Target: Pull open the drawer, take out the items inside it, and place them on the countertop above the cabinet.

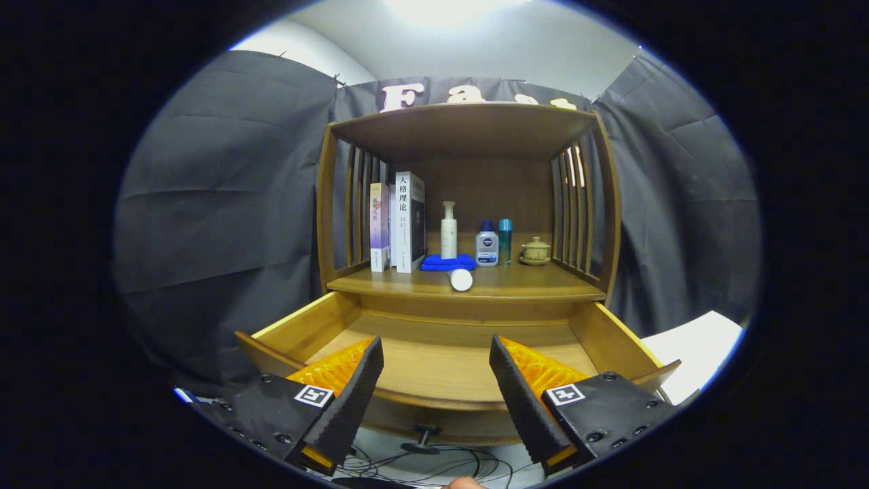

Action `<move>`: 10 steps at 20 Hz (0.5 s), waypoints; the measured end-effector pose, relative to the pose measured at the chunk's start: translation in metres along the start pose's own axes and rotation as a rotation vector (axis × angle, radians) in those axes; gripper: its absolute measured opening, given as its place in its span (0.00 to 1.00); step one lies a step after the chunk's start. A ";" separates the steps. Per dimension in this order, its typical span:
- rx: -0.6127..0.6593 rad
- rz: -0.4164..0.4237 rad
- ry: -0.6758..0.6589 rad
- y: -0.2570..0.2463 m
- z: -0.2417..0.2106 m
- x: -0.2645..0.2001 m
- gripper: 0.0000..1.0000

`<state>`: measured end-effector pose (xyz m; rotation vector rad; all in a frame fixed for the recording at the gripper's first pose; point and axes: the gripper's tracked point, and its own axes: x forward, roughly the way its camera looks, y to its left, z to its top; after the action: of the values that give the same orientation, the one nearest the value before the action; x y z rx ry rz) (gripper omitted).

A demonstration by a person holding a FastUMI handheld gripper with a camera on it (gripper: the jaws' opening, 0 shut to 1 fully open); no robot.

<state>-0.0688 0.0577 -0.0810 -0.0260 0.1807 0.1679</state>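
Gripper view: gripper (434, 350) fingers spread wide, empty, above the pulled-out drawer (445, 360); on the countertop (543, 282) beyond stand two books (400, 224), three bottles (487, 244), one teacup (535, 250).

A bright ceiling light (445, 8) overhead blows out to white glare, while the dark grey cloth wall (224, 204) stays dim. The brown wooden cabinet (468, 129) is evenly lit and sharp, its recess shadowed. Fisheye distortion bows straight edges outward, and the hand-held gripper (436, 353), fingers spread apart, looks slightly soft.
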 end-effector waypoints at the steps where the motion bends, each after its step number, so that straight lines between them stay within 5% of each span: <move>1: 0.003 -0.004 -0.005 0.002 -0.008 -0.005 0.98; 10: -0.020 -0.006 0.068 0.017 -0.093 -0.015 0.98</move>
<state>-0.1027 0.0679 -0.1696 -0.0524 0.2468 0.1629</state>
